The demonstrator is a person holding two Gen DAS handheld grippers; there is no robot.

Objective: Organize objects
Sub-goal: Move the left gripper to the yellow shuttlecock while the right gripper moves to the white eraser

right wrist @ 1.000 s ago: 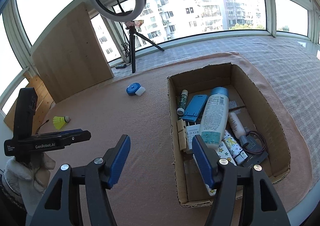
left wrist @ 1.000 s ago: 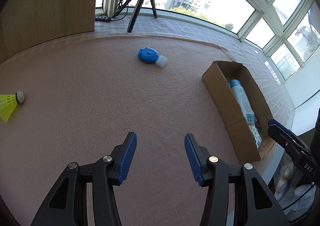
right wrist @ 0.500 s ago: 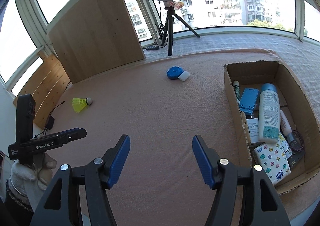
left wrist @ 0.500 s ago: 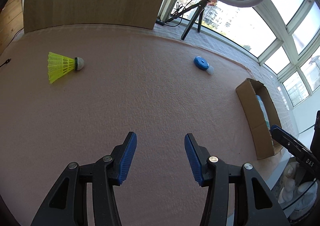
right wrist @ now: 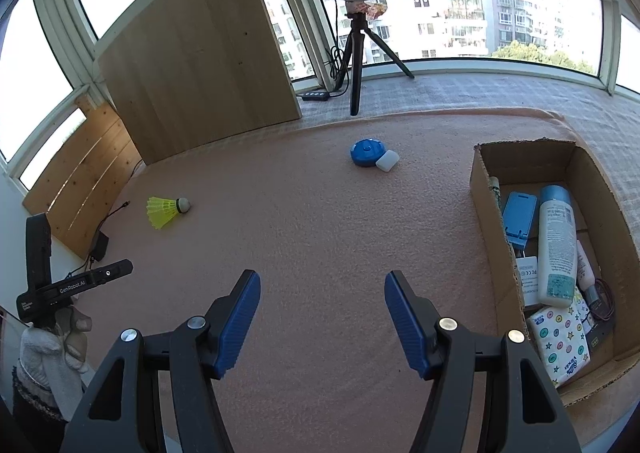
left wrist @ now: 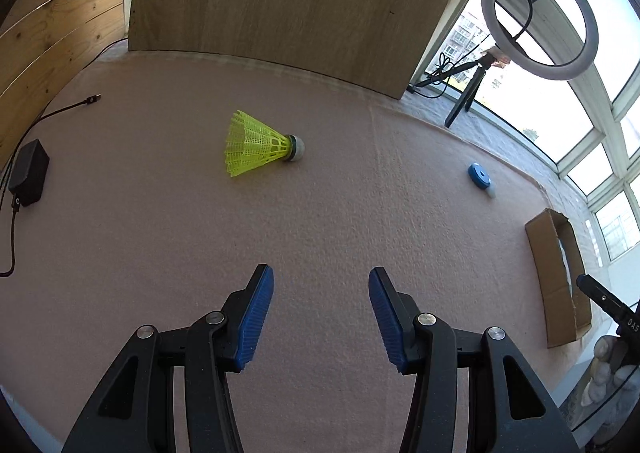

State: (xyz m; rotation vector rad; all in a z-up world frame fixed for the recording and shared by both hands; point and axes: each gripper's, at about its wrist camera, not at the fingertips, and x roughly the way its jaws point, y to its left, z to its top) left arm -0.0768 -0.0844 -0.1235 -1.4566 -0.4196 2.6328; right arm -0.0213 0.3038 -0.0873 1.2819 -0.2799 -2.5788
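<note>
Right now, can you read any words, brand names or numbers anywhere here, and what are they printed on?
"GenRobot.AI": on the black body of the left gripper, seen from the right wrist camera.
"DAS", cut off at the frame edge: on the black body of the right gripper, seen from the left wrist camera.
"FC CE": on the white label in the cardboard box.
White bottle label: too small to read.
Star-patterned tissue pack: brand word blurred.

A yellow shuttlecock lies on its side, upper centre of the left wrist view, cork pointing right. A blue round case touches a small white block. The open cardboard box, right edge, holds bottles and packets.
</note>
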